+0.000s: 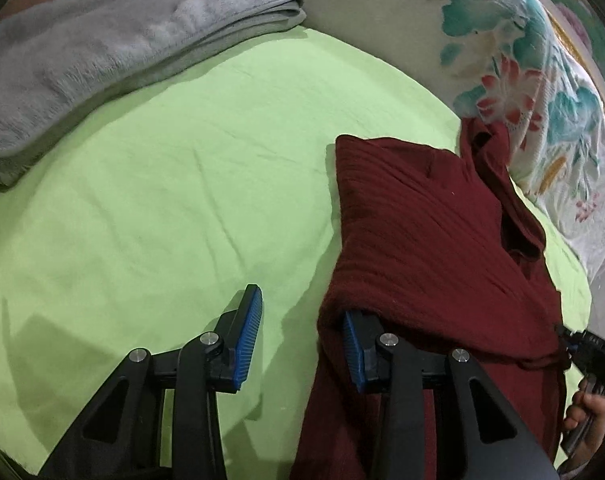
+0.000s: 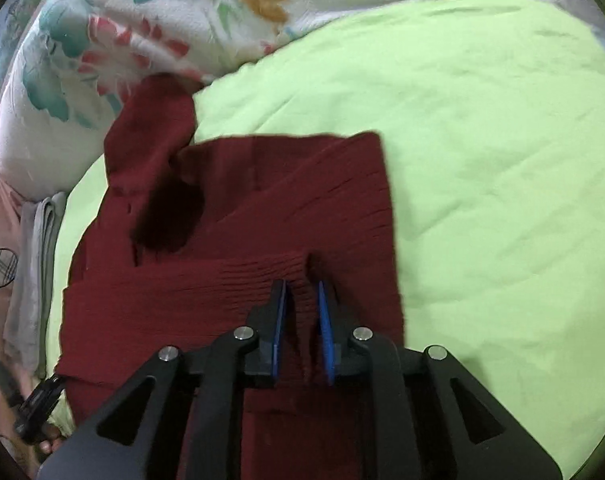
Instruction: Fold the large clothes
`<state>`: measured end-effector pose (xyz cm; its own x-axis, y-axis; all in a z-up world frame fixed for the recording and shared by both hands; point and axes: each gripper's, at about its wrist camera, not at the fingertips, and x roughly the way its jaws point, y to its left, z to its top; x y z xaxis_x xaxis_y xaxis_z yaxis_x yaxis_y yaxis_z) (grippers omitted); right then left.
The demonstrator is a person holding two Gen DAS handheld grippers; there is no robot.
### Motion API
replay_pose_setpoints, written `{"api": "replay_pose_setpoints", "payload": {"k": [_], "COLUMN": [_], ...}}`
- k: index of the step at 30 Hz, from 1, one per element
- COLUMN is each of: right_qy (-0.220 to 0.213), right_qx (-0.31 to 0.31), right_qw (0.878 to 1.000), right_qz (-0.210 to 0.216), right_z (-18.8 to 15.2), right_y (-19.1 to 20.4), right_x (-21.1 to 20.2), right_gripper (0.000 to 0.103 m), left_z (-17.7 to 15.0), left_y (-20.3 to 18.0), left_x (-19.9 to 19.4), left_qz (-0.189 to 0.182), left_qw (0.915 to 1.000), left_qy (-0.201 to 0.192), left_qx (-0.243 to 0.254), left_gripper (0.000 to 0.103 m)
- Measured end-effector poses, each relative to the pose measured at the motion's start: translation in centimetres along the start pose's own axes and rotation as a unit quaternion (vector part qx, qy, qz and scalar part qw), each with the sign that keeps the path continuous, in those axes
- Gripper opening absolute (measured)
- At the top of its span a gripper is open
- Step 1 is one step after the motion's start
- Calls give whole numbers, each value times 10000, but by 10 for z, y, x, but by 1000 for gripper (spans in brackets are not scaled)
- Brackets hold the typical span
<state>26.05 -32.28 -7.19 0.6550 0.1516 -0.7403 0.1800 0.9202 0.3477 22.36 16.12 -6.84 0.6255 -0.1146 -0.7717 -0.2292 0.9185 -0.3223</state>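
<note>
A dark red ribbed garment [image 1: 430, 240] lies partly folded on the green sheet [image 1: 162, 200], its top against a floral pillow. My left gripper [image 1: 300, 304] is open at the garment's left edge. The right finger [image 1: 354, 352] is tucked under the cloth edge, and the left finger [image 1: 246, 340] stands over bare sheet. In the right wrist view, the garment [image 2: 262, 200] fills the middle, with a ribbed cuff [image 2: 238, 276] laid across it. My right gripper [image 2: 301, 292] rests low on the cloth, open by a narrow gap, with a ridge of red cloth between its pads.
A folded grey towel [image 1: 102, 48] lies at the far left of the bed. The floral pillow [image 1: 534, 80] bounds the far side. The right gripper [image 1: 586, 340] and the hand holding it show at the left wrist view's right edge. Bare green sheet [image 2: 502, 160] spreads right of the garment.
</note>
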Motion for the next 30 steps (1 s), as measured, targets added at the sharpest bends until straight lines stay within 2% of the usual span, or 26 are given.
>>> {"api": "replay_pose_setpoints", "payload": {"k": [3,5,6,7,9,13,15,18,21,23,24,25,26,27,30], "right_qy": [-443,-610,-612,-530,-470,162,335,501,493,212,4,-244,-492,-666,-881], "right_qx": [-159,-251,-293,-332,-350,-346,-421,-214,-3,-96,-102,-89,-94,-143,-528], "right_qw": [9989,9978,9976,9976,9977,9960,9963,9968,9975,9990,9983,9958,9934,9926,9905], "right_qz": [-27,-5,145,306,336,807,671,577,513,374,573,882,1029,1009,912], "right_z": [-3,-3,-4,-3,-4,-9,-14,-16,-13,-10,-7,-5,-3,0,9], "right_y": [9,15,18,21,25,27,26,14,9,16,18,20,23,28,49], "right_x": [-20,-28,-29,-27,-25,-3,4,12,4,-14,-23,-33,-43,-50,-57], "right_gripper": [22,26,30,31,31,31,31,30,31,36,46,59,66,73,76], "left_z": [-5,-5,-4,-3,-2,-2,-1,-3,-3,-3,-2,-1,0,2,12], "left_y": [-21,-44,-56,-65,-75,-82,-82,-69,-57,-59,-61,-64,-67,-71,-75], "left_x": [-30,-46,-51,-52,-49,-15,2,23,22,13,9,3,-2,-8,-23], "left_qz": [-112,-404,-630,-698,-699,-791,-679,-279,-338,-225,-197,-162,-148,-139,-112], "left_qw": [9981,9942,9915,9898,9885,9886,9898,9923,9936,9931,9927,9921,9917,9911,9902], "left_qy": [-412,-574,-599,-621,-627,-226,-65,166,194,110,66,-8,-60,-121,-236], "left_qx": [433,816,971,1074,1185,1260,1254,1197,1060,1144,1185,1241,1277,1316,1370], "left_gripper": [36,39,40,41,41,41,41,40,37,38,39,46,51,52,53]}}
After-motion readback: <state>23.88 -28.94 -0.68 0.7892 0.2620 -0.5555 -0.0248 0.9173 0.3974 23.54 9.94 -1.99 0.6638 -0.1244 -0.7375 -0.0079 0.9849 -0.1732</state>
